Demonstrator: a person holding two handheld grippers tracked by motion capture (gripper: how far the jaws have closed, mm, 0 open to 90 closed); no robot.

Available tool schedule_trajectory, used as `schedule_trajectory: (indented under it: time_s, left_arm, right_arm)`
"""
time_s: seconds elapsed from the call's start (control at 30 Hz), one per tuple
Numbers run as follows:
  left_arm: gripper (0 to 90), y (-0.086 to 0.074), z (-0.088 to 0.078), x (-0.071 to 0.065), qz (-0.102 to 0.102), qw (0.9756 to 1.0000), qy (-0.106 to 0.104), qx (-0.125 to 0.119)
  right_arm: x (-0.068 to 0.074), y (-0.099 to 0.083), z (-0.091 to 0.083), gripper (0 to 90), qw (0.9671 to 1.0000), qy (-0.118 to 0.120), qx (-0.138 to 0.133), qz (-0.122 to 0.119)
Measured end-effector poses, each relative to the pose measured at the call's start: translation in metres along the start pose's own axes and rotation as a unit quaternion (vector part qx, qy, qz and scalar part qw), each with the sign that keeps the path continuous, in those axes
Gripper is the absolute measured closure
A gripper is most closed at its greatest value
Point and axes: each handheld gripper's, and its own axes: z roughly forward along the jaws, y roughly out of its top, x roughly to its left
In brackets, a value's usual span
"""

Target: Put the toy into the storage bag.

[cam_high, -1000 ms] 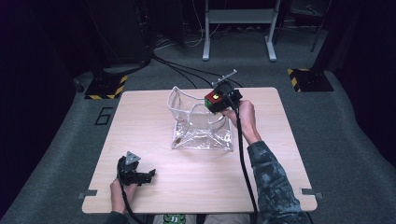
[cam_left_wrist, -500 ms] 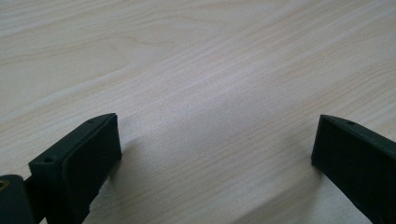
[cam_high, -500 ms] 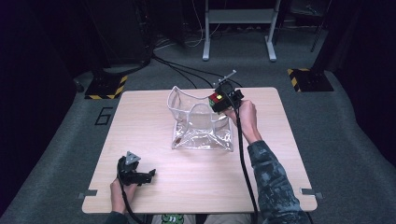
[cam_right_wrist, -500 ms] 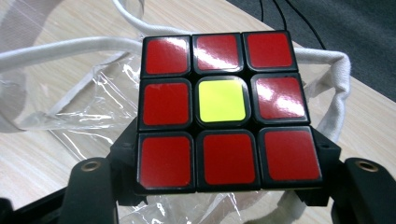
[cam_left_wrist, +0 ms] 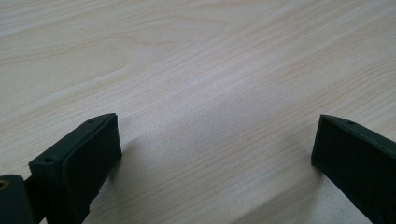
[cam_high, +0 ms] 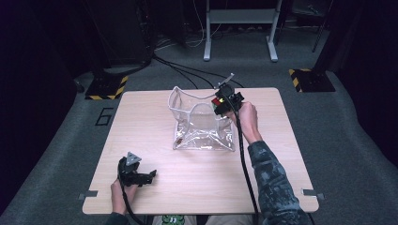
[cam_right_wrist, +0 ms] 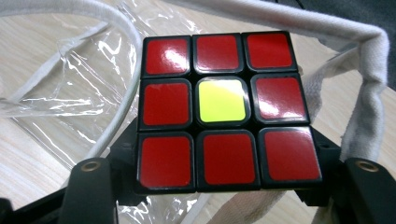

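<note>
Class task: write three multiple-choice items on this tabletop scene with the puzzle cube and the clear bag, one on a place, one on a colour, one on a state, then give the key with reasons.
1. Where is the puzzle cube?
A. Flat on the table
B. At the open top of the clear bag, in the right gripper
C. Beside the left gripper

2. What colour is the middle tile of the cube face in the right gripper view?
A. Yellow-green
B. Blue
C. White

3. How does the left gripper stand?
A. Shut on the cube
C. Shut on the bag's strap
B. Open, with nothing between its jaws

Key: 1 B, the high view shows the cube at the bag's rim in the right gripper. 2 A, eight red tiles surround one yellow-green tile. 3 B, the left gripper view shows bare wood between the spread jaws.
</note>
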Motion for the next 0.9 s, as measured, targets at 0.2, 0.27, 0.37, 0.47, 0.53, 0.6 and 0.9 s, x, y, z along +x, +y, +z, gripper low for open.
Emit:
schedule_trajectory:
  time_s: [0.2,0.27,0.37,0.47,0.53,0.6,0.9]
  left_arm:
    - [1.2,0.0,0.0,0.0,0.0,1.0,0.0,0.0]
    - [1.2,0.0,0.0,0.0,0.0,1.0,0.0,0.0]
    - [1.2,0.0,0.0,0.0001,0.0,1.0,0.0,0.0]
    - [1.2,0.0,0.0,0.0001,0.0,1.0,0.0,0.0]
    - [1.2,0.0,0.0,0.0,0.0,1.0,0.0,0.0]
    - [1.2,0.0,0.0,0.0,0.0,1.0,0.0,0.0]
    - [1.2,0.0,0.0,0.0,0.0,1.0,0.0,0.0]
  right_arm:
    - [0.003,-0.0012,0.0043,33.1,0.9993,0.034,0.006,-0.014]
    - [0.0032,-0.0012,0.0061,33.1,0.9991,0.039,0.008,-0.017]
    - [0.004,-0.0007,0.0053,33.1,0.9984,0.052,0.019,-0.014]
    - [0.0059,0.0,0.0067,33.1,0.9979,0.055,0.025,-0.024]
    - [0.0068,0.0002,0.0071,33.0,0.9975,0.059,0.026,-0.029]
    - [0.008,0.0004,0.0077,33.1,0.9975,0.055,0.028,-0.034]
    - [0.0086,0.0007,0.008,33.0,0.9972,0.055,0.03,-0.04]
